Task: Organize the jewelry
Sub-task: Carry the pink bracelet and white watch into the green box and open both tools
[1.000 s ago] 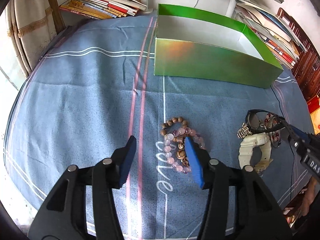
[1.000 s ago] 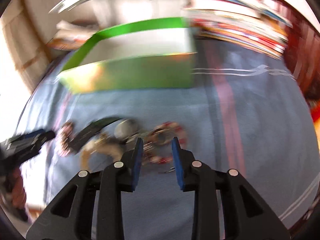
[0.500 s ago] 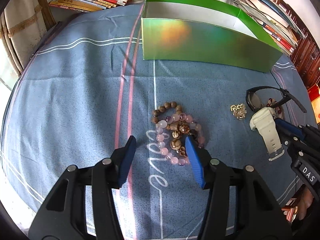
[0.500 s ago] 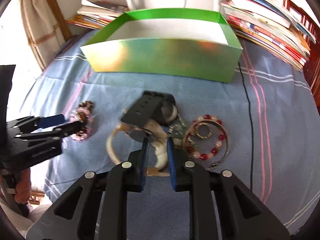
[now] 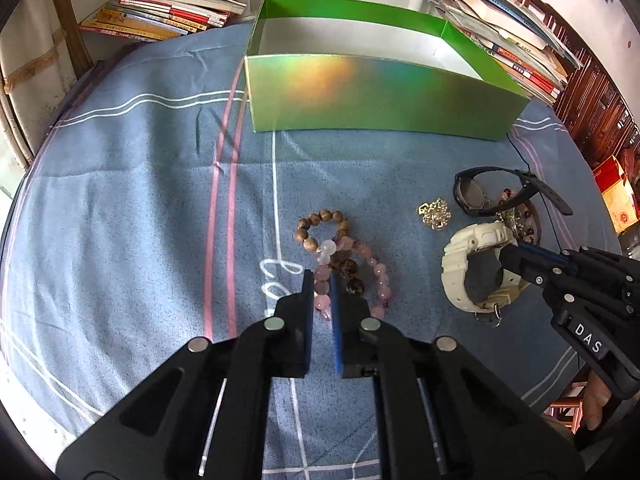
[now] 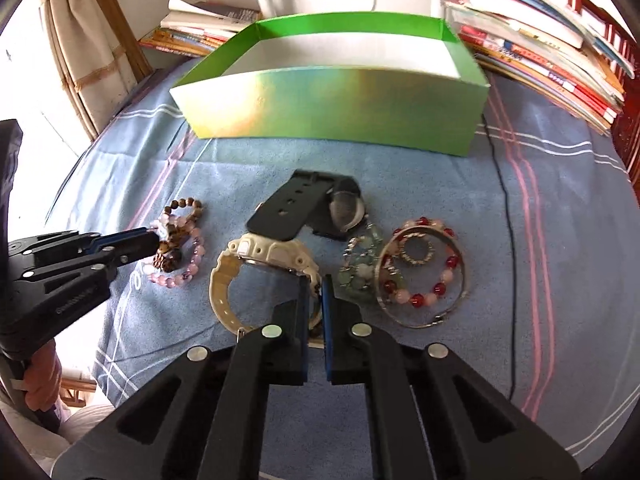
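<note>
the left claw (image 5: pixel 321 280) sits low in the centre of its frame, closed tight on the pink bead bracelet (image 5: pixel 352 276), which lies tangled with a brown bead bracelet (image 5: pixel 320 224) on the blue striped cloth (image 5: pixel 120 200); the right claw (image 6: pixel 316 284), low centre of its own frame, is clamped on the strap of the white watch (image 6: pixel 264 260); just above it lies a black watch (image 6: pixel 312 208), to the right a red bead bracelet (image 6: pixel 420 272) inside a metal bangle (image 6: pixel 464 280); the green box (image 6: pixel 340 108) stands open across the upper middle; books (image 6: pixel 540 40) are stacked at the upper right.
</note>
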